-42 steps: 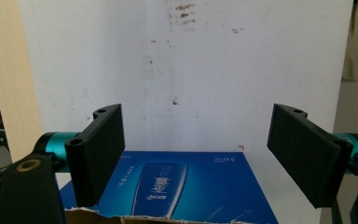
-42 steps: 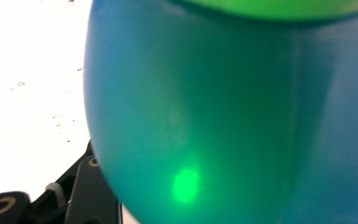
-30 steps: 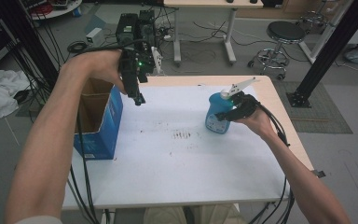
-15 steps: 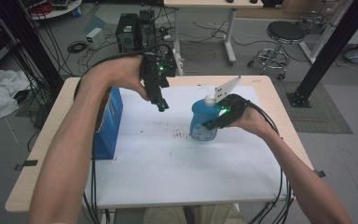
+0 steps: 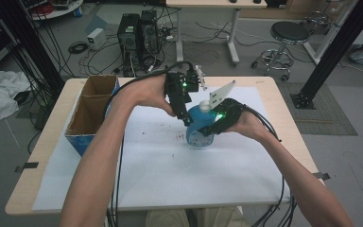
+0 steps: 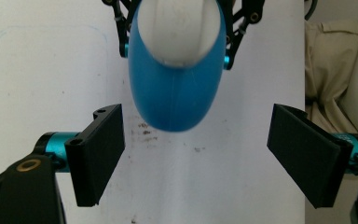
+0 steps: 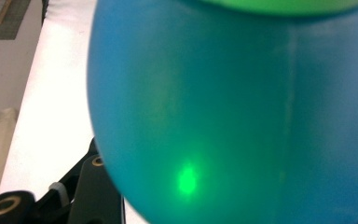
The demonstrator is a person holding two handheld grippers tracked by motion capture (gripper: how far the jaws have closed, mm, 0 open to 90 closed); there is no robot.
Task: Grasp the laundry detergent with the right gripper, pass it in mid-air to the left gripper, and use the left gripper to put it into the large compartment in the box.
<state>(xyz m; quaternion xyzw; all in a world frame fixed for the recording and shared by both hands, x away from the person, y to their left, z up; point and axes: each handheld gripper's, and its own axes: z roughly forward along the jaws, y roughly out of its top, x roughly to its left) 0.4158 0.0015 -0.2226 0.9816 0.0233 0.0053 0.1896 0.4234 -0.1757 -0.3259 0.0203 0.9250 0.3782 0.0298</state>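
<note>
A blue bottle [image 5: 196,130] with a white cap [image 5: 204,106] stands near the middle of the white-covered table [image 5: 170,179]. My right gripper [image 5: 211,124] is shut on its body from the right side; in the right gripper view the blue bottle [image 7: 233,116] sits right against the camera. My left gripper [image 5: 185,116] points down just above and left of the cap. In the left gripper view its jaws stand wide open [image 6: 200,154], with the bottle [image 6: 175,88] and cap [image 6: 179,28] just beyond them and nothing between the pads [image 6: 100,154].
An open cardboard box [image 5: 92,111] with blue sides stands at the table's left edge. Dark smudges [image 5: 177,138] mark the white paper left of the bottle. Cables trail from both grippers off the front edge. Computer towers [image 5: 139,30] and a stool [image 5: 286,35] stand on the floor beyond.
The right gripper has carried the bottle leftward toward the table's middle. The left gripper has swung right, away from the box, and now hangs over the bottle's cap.
</note>
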